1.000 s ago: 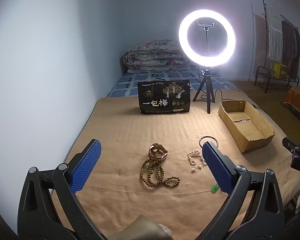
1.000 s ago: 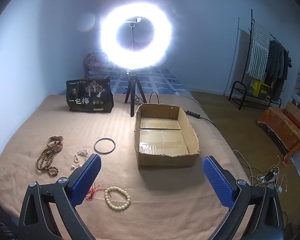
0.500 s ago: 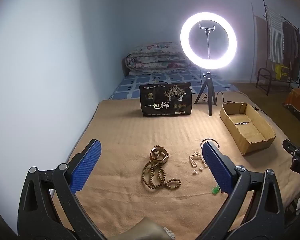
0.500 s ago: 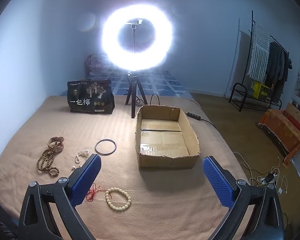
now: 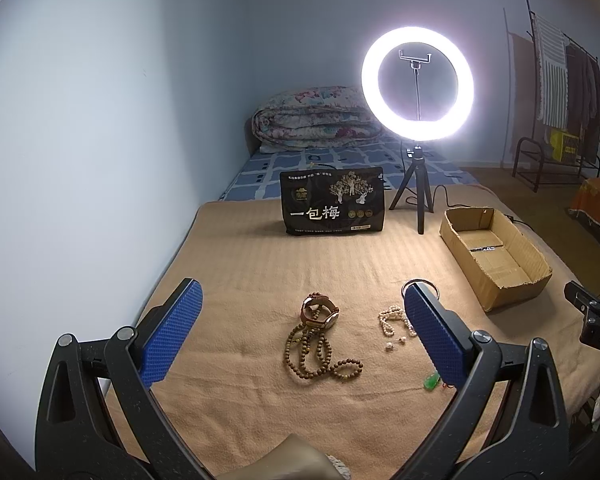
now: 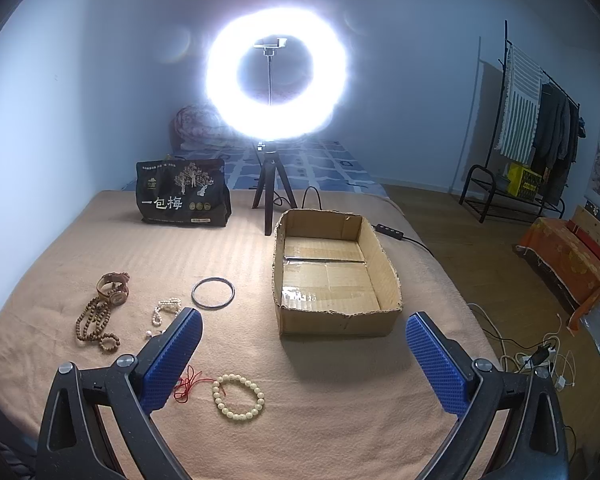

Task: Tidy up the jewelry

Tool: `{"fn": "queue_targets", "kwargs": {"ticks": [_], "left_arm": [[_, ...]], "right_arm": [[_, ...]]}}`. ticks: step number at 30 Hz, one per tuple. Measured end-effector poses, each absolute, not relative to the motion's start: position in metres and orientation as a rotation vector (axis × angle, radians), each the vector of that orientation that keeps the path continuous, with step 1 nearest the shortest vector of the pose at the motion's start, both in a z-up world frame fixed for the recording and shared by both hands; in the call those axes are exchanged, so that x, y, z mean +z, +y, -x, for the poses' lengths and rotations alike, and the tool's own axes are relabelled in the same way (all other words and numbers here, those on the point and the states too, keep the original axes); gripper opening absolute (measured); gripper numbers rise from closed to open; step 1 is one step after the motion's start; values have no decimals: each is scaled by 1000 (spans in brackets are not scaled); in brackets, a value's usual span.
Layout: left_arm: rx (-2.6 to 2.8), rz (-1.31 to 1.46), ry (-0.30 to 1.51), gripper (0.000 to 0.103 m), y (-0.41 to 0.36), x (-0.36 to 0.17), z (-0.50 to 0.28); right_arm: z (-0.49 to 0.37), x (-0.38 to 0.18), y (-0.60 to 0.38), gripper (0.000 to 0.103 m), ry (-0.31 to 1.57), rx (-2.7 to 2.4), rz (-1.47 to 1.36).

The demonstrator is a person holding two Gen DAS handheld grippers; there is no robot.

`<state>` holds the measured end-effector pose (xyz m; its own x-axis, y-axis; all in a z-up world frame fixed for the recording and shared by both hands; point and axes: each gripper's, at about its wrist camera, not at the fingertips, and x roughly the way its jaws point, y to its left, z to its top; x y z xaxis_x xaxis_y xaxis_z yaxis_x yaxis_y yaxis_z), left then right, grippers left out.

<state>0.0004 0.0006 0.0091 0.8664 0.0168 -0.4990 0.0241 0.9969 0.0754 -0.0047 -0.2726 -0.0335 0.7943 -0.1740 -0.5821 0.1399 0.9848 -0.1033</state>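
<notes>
Jewelry lies on a tan blanket [image 5: 260, 272]. A watch [image 5: 319, 312] rests on a brown bead necklace [image 5: 316, 354]. A pearl strand [image 5: 392, 320], a dark bangle [image 6: 213, 293], a cream bead bracelet [image 6: 239, 398], a red cord [image 6: 188, 382] and a green pendant [image 5: 433, 381] lie nearby. An empty cardboard box [image 6: 332, 272] stands to their right. My left gripper [image 5: 300, 334] is open above the watch and beads. My right gripper [image 6: 302, 360] is open in front of the box. Both are empty.
A black snack bag [image 5: 334, 204] and a lit ring light on a tripod [image 5: 418, 84] stand at the back. A folded quilt [image 5: 316, 120] lies behind. The wall runs along the left; a clothes rack [image 6: 540, 120] and cables [image 6: 540, 352] are right.
Both views have shifted slightly, with the scene sitting a little lower in frame. The jewelry and box have not moved. Both grippers stay open.
</notes>
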Motion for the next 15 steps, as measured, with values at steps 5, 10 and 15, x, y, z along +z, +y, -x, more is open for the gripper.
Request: {"fn": "queue_targets", "kwargs": {"ticks": [5, 10, 15], "left_arm": [[-4, -81, 521, 103, 1, 9, 0], [-2, -81, 520, 103, 1, 10, 0], [-4, -81, 519, 103, 2, 11, -1]], "right_arm": [[5, -34, -272, 103, 631, -168, 56], [5, -34, -272, 103, 631, -167, 56], [5, -34, -273, 103, 631, -167, 54]]}}
